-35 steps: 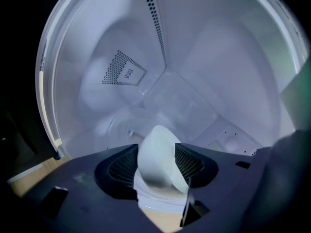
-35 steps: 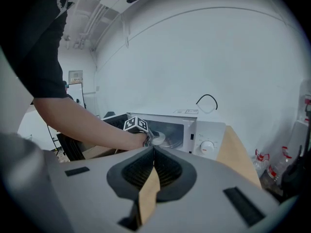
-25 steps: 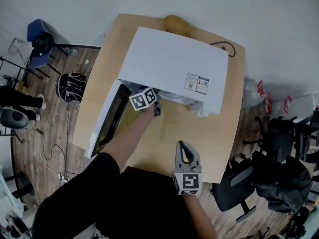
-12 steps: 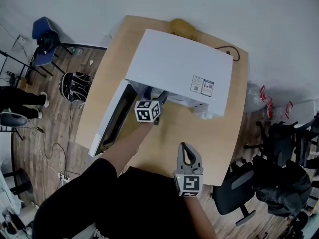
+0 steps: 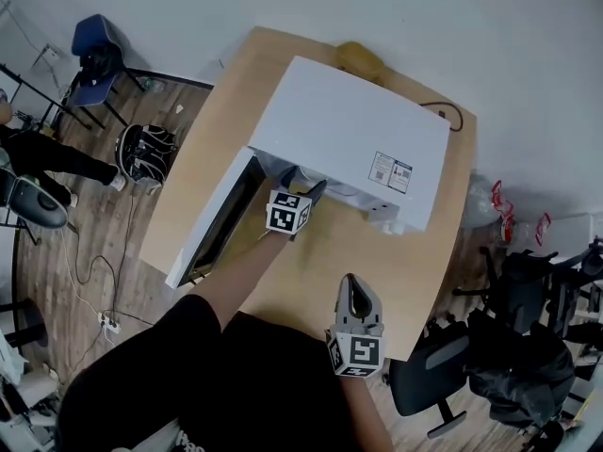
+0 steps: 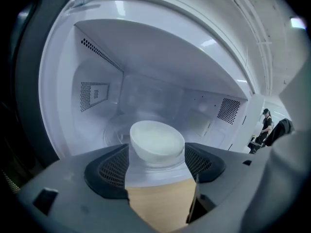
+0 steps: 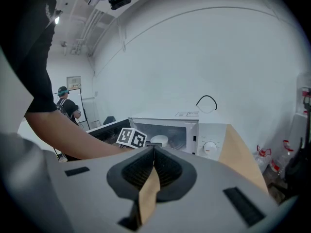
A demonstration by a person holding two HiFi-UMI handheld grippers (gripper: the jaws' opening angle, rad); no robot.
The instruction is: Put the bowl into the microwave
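The white bowl [image 6: 156, 142] sits upright on the floor inside the open white microwave [image 5: 349, 130], also visible through the opening in the right gripper view as the bowl [image 7: 159, 141]. My left gripper [image 5: 309, 194] is at the microwave mouth, just in front of the bowl. Its jaws have just been opening and now stand wide; the left gripper [image 6: 156, 165] touches nothing, with the bowl beyond the tips. My right gripper [image 5: 352, 293] hovers over the table's near edge, and the right gripper [image 7: 154, 152] is shut and empty.
The microwave door [image 5: 212, 224] hangs open to the left over the wooden table [image 5: 415, 281]. A yellow object [image 5: 360, 59] and a black cable [image 5: 443, 111] lie behind the microwave. Chairs [image 5: 424, 384] stand around the table, and a person [image 7: 65, 106] stands far off.
My left gripper has pulled back from the microwave opening toward me and rolled, its marker cube showing a different face. The right gripper has stayed put.
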